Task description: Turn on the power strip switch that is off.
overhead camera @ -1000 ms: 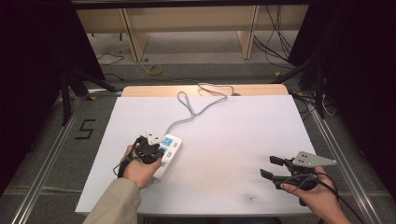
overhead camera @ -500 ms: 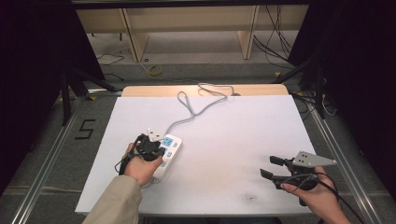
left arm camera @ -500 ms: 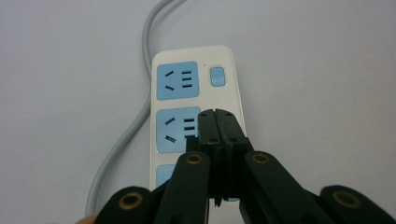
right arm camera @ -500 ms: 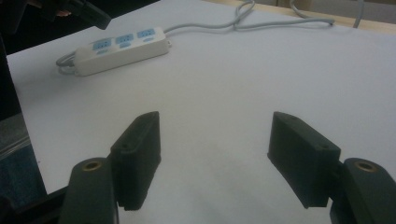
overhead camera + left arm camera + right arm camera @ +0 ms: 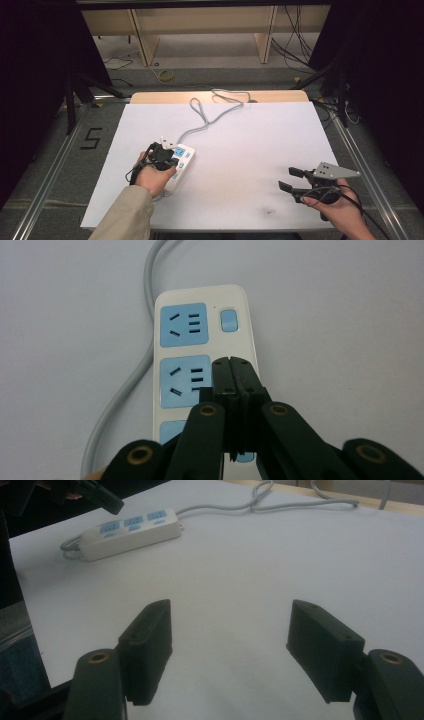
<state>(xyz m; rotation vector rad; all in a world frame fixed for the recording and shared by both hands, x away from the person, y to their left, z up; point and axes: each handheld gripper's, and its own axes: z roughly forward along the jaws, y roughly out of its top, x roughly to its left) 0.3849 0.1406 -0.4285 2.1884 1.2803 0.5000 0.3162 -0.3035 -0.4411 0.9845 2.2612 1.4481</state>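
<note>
From the high view, the power strip (image 5: 179, 164) lay left of the desk's (image 5: 250, 135) centre, its cord (image 5: 210, 111) running toward the far edge. The left gripper (image 5: 167, 150) hung over the strip; the right gripper (image 5: 290, 180) sat well to the strip's right.

In the left gripper view, the jaws were closed together, empty, over the strip's (image 5: 202, 355) middle socket (image 5: 185, 381).

In the right gripper view, the jaws stood wide apart, empty, the strip (image 5: 127, 532) well beyond them.
</note>
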